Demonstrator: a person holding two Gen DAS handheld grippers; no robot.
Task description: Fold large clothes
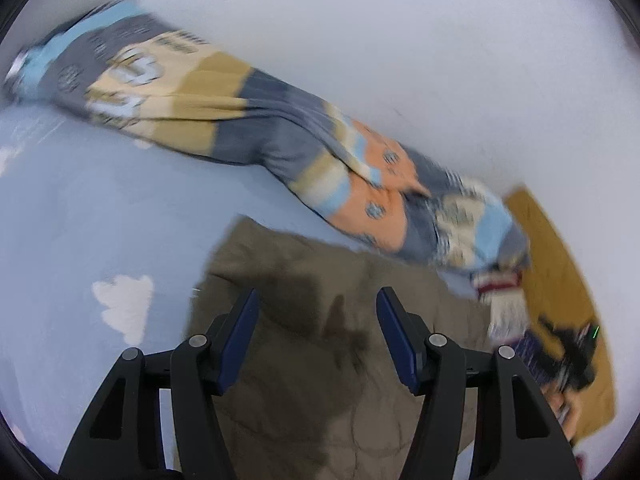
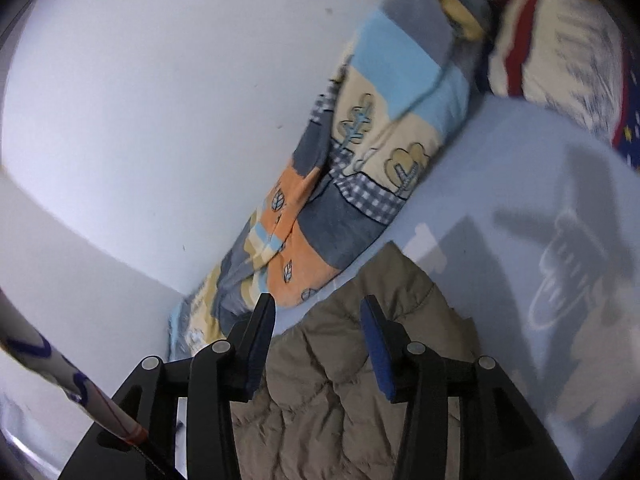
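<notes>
Pale blue bedsheet [image 1: 80, 220], olive quilted jacket [image 2: 340, 400], both grippers [image 1: 316, 300] [image 2: 318, 304] parted, empty

A quilted puffer jacket [image 2: 340, 392] of matt olive-brown cloth, its surface puckered along stitched seams, lies on a bed sheet [image 1: 100, 208] of smooth pale blue cotton-like cloth printed with white clouds. Along the wall [image 2: 152, 92], painted matt white and lightly scuffed, a soft patchwork-print quilt [image 1: 224, 100] shows a dull woven finish. The left hand-held gripper [image 1: 316, 300] and right hand-held gripper [image 2: 318, 306] are moulded black plastic with a faint sheen, silvery metal pivot pins and matt blue rubbery pads [image 1: 394, 336]. A headboard [image 1: 560, 264] looks like yellowish wood.
</notes>
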